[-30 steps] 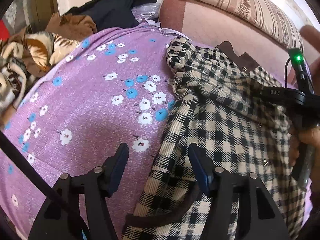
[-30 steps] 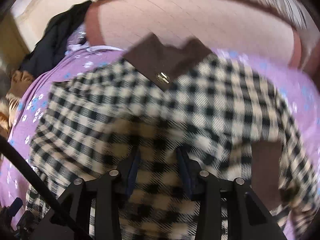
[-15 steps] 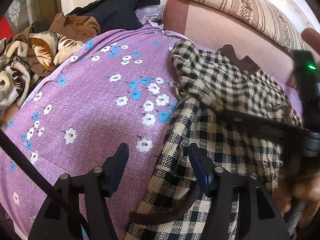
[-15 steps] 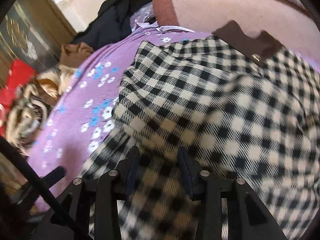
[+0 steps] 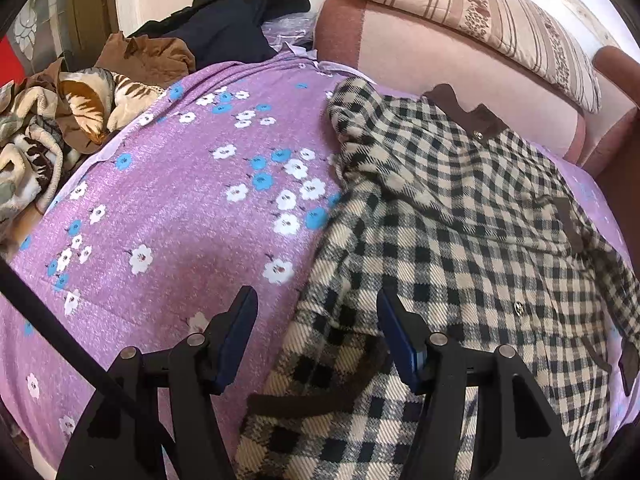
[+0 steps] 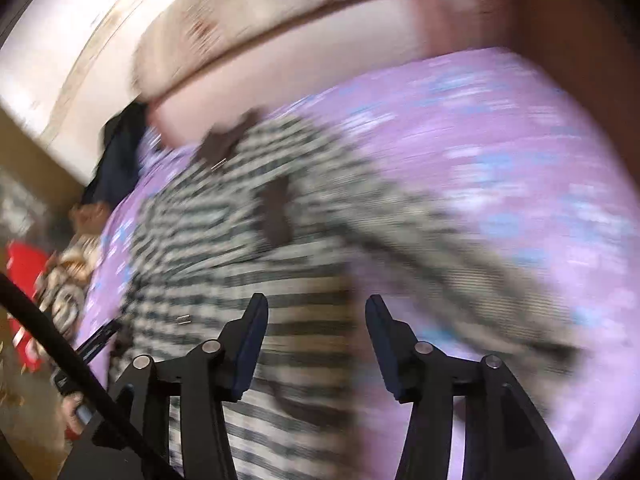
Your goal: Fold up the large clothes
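Note:
A black-and-cream checked coat (image 5: pixel 460 240) with a brown collar (image 5: pixel 466 114) lies on a purple flowered sheet (image 5: pixel 168 216). Its left side is folded in over the body. My left gripper (image 5: pixel 318 340) is open, low over the coat's left edge and a brown belt strip. In the blurred right wrist view the coat (image 6: pixel 240 248) lies left of centre on the sheet (image 6: pixel 500 184). My right gripper (image 6: pixel 316 344) is open and empty above the coat's lower part.
A pink sofa back (image 5: pixel 440 56) with a striped cushion (image 5: pixel 480 12) runs behind the coat. A heap of dark, brown and patterned clothes (image 5: pixel 120 80) lies at the far left. Something red (image 6: pixel 24 264) lies left of the sheet.
My right gripper has let go of the coat, opened wide and swung away to the right, out of the left wrist view. My left gripper has stayed open in place.

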The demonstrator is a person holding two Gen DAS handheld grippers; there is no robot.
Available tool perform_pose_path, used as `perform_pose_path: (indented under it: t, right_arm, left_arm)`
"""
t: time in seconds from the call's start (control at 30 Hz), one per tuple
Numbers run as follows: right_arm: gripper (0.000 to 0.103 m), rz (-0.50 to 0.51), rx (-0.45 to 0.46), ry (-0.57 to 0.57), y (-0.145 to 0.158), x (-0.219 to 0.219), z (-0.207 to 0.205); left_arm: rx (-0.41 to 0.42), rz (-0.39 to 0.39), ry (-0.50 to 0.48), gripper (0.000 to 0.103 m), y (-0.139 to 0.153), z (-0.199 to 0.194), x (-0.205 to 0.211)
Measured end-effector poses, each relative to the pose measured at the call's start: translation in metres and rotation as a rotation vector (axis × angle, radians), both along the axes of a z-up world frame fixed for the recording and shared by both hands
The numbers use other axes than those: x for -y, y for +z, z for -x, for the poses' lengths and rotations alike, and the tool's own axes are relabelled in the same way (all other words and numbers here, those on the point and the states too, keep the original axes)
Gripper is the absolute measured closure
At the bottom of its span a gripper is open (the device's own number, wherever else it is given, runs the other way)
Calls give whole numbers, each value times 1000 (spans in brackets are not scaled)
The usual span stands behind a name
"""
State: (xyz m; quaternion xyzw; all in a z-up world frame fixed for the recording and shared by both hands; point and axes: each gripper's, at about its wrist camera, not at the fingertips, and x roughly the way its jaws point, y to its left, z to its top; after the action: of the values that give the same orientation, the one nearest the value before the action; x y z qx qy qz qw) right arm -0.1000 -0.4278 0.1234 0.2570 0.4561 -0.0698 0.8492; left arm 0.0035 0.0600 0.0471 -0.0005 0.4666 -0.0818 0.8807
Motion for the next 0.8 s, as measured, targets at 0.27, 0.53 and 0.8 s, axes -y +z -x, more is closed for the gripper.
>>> perform_pose_path:
  t: [0.27, 0.53, 0.8]
  right_arm:
    - [42, 24, -119, -272, -27, 78, 90]
    - [90, 34, -181, -146, -54, 56, 77]
    - [92, 456, -156, -183, 17, 59, 100]
  left_arm:
    - [9, -36, -38, 42, -3, 17, 14]
    - [28, -75, -32, 42, -5, 25, 13]
    - [22, -56, -26, 42, -5, 25, 11]
